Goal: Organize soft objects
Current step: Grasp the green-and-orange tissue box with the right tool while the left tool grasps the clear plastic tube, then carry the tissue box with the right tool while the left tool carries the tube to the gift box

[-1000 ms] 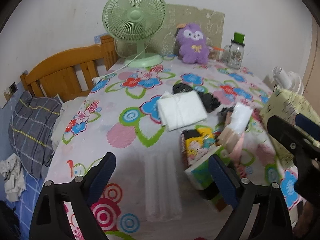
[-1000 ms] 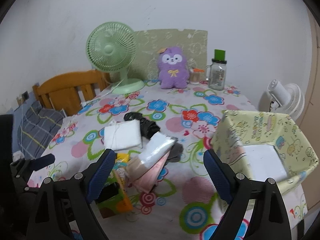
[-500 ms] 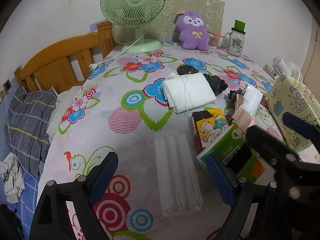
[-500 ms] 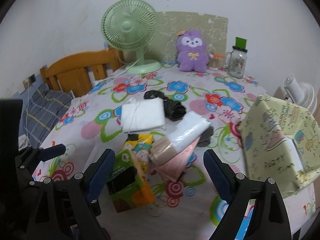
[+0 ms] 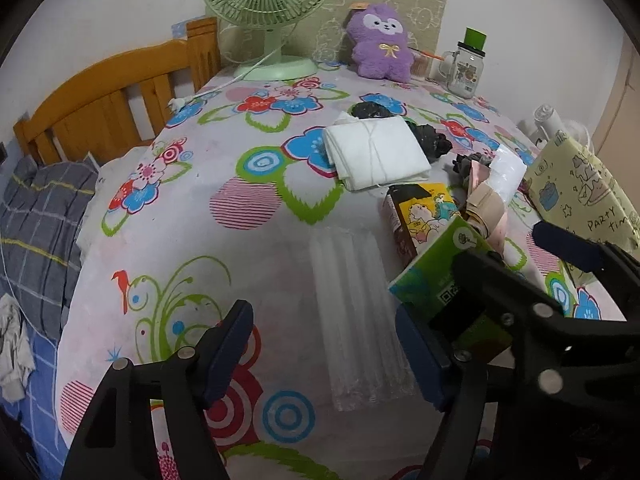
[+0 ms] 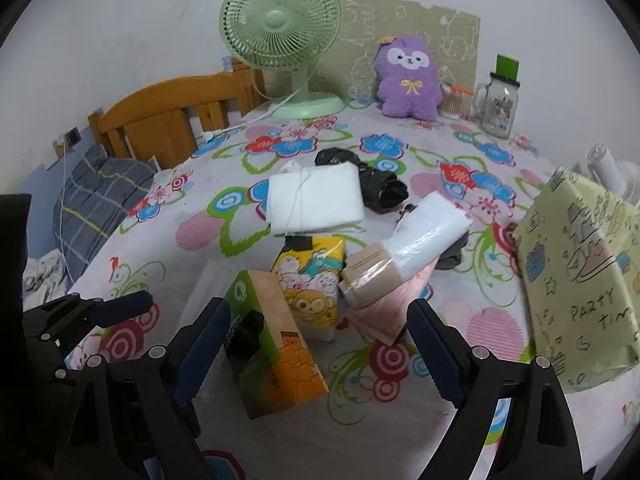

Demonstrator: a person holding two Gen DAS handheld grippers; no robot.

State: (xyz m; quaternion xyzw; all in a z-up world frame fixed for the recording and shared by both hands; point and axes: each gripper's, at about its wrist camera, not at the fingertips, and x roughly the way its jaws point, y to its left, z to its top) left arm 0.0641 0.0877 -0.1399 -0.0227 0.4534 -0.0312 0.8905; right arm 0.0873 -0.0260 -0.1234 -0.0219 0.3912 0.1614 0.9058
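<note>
A: What soft things lie on the flowered tablecloth (image 6: pixel 280 436), counted?

B: One white folded cloth bundle tied with string (image 6: pixel 316 199), one crumpled black plastic bag (image 6: pixel 380 186) touching its far edge, and one clear-wrapped pack with a beige band (image 6: pixel 404 250) leaning on a pink packet (image 6: pixel 394 308). There are two tissue packs: a yellow cartoon-printed tissue pack (image 6: pixel 310 284) and a green-and-orange tissue box (image 6: pixel 272 340), tilted against each other near the table's front edge. One flat clear plastic sleeve (image 5: pixel 356 320) lies just left of the box. One purple plush toy (image 6: pixel 410 80) sits upright at the back, between one green table fan (image 6: pixel 282 32) and one glass mug jar with a green lid (image 6: pixel 498 100).

A: And a container?

B: One pale yellow printed paper bag (image 6: pixel 580 264) stands at the right side of the table.

A: The grippers?

B: The right gripper (image 6: pixel 320 344) is spread wide and grips nothing; the green-and-orange box sits just inside its left finger (image 6: pixel 204 340), and I cannot tell whether they touch. The left gripper (image 5: pixel 324 354) is likewise wide apart and unloaded, hanging above the clear sleeve. The right gripper crosses the left camera's view in front of the box.
</note>
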